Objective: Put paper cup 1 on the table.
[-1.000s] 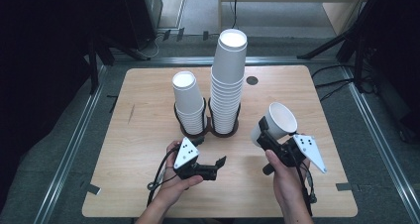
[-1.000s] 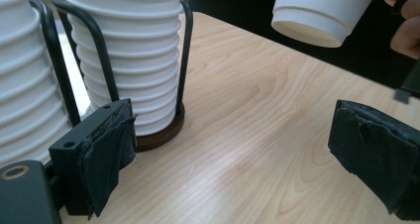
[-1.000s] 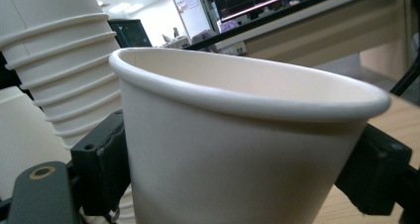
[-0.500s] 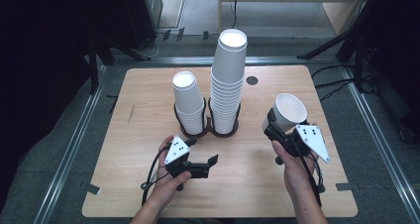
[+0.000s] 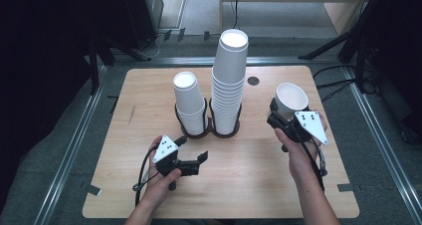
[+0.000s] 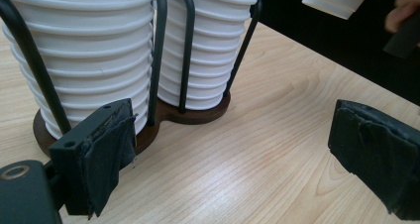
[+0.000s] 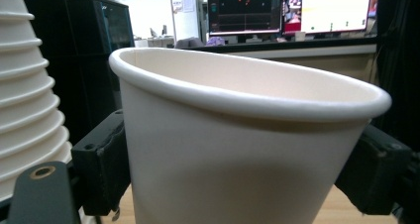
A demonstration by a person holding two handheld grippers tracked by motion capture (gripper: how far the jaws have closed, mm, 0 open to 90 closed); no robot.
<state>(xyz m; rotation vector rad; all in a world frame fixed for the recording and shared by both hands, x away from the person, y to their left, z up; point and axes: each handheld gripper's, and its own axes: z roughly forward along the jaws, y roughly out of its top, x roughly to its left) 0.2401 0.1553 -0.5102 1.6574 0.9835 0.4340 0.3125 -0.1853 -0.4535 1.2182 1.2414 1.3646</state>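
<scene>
My right gripper (image 5: 287, 114) is shut on a single white paper cup (image 5: 291, 97), held upright above the right side of the table; the cup's wall (image 7: 237, 149) sits between the two black jaws of that gripper (image 7: 237, 184). Two stacks of white cups stand in a wire holder (image 5: 209, 130) at the table's middle: a short stack (image 5: 189, 103) and a tall stack (image 5: 230, 80). My left gripper (image 5: 193, 150) hovers low in front of the holder, open and empty. Past its jaws (image 6: 237, 159) I see both stacks (image 6: 89, 50) (image 6: 208, 45).
The wooden table (image 5: 249, 185) has a small dark hole (image 5: 253, 80) near its far edge. Dark stands and cables lie on the floor beyond. Monitors (image 7: 292, 11) glow in the background of the right gripper view.
My right gripper has carried the cup to the right and farther from the stacks. My left gripper has drifted left, still open.
</scene>
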